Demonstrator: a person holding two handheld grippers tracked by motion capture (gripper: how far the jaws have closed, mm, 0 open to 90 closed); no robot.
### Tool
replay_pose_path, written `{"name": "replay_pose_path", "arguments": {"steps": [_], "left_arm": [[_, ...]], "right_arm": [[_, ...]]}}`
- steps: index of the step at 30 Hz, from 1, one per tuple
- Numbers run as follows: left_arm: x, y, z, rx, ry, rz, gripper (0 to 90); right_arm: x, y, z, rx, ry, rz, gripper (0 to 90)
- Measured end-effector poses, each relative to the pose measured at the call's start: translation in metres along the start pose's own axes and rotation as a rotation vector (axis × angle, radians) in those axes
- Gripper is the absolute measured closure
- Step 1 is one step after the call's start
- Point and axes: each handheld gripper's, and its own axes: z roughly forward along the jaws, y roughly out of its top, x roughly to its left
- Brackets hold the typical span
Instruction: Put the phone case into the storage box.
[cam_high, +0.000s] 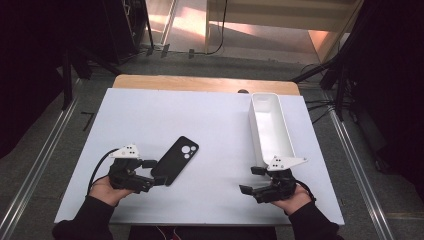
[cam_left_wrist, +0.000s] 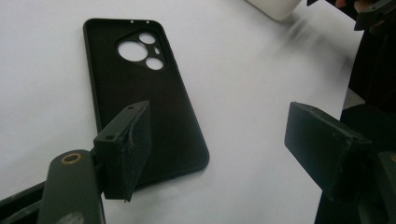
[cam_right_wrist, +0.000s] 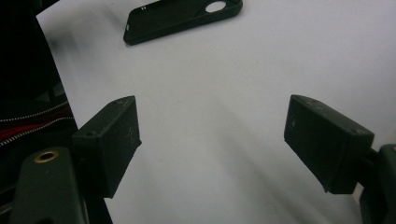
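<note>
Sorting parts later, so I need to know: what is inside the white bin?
The white bin shows a bare white floor and walls. Its near end is covered by the right gripper, so that part cannot be seen.

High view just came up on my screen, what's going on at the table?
A person holds a gripper in each hand over a white table. The left gripper, jaws open, is at the near end of a black phone case that lies flat with its inside facing up; nothing is gripped yet. The right gripper is open with nothing between its jaws, near a long white bin.
</note>
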Motion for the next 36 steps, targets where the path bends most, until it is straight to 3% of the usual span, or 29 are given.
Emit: {"name": "replay_pose_path", "arguments": {"steps": [14,17,30,36], "left_arm": [[-0.002,-0.006,-0.001,0.013,-0.004,-0.003,22.9],[-0.001,-0.006,0.000,0.020,-0.006,-0.010,18.9],[-0.002,0.004,0.001,0.015,0.061,-0.025,13.0],[0.000,0.007,0.003,0.008,0.057,-0.039,13.0]], "right_arm": [[0.000,0.000,0.000,0.001,0.000,0.001,16.9],[0.000,0.000,0.000,0.001,0.002,0.000,16.9],[0.000,0.000,0.000,0.003,0.001,0.002,16.8],[0.000,0.000,0.000,0.002,0.003,0.001,16.8]]}}
